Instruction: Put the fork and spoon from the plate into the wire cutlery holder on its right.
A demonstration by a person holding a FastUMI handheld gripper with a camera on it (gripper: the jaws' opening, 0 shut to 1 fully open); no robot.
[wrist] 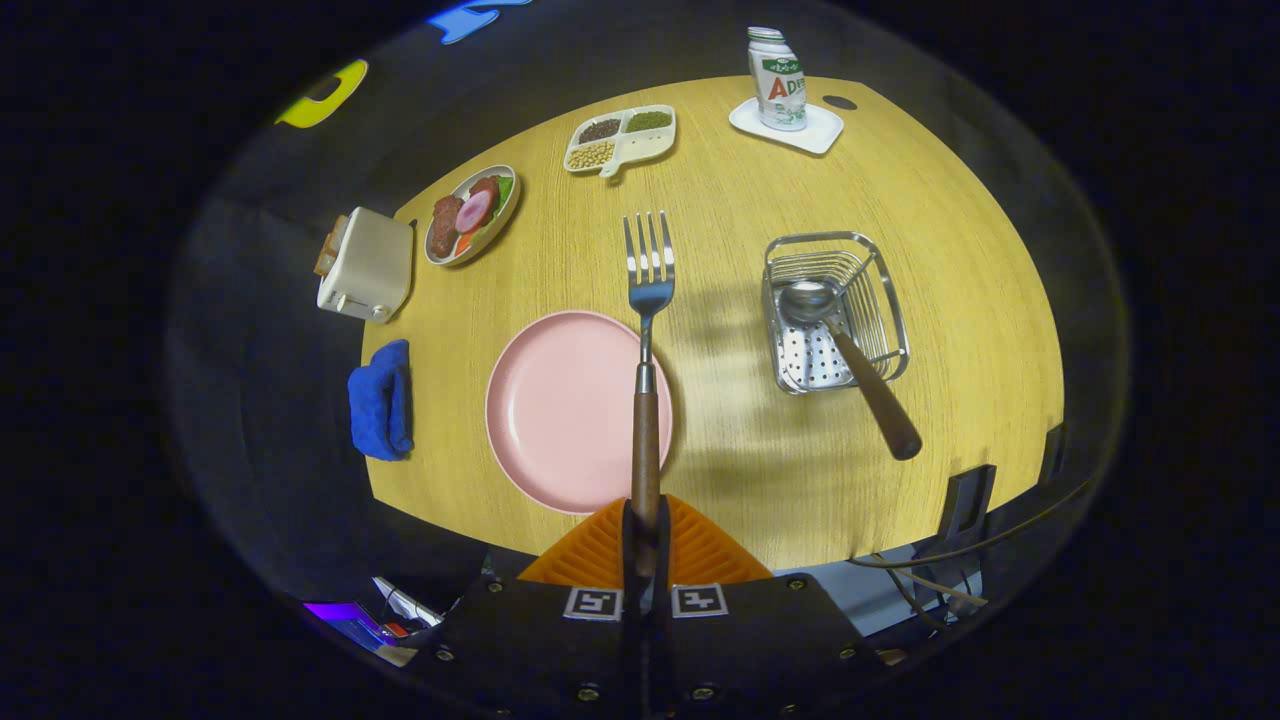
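A: Entry. State of the gripper (645, 535)?

B: Fingers are closed on the wooden handle of the fork (647, 340), both pressing it near its end. The fork points straight ahead of the fingers, tines away, held above the table (950, 290).

A: Where is it relative to the plate?

B: Its handle crosses the right edge of the pink plate (565, 410); the tines reach beyond the plate's far rim. Nothing else lies on the plate.

A: The spoon?

B: The spoon (850, 360) sits in the wire cutlery holder (885, 300), bowl down inside, wooden handle leaning out over the near rim. The holder stands to the right of the plate, apart from it.

A: Other items?

B: Blue cloth (382, 400) left of the plate, toaster (367, 265) beyond that. Further back: a dish of food (472, 213), a divided tray (622, 138) with beans, and a milk carton (778, 80) on a white coaster (820, 132).
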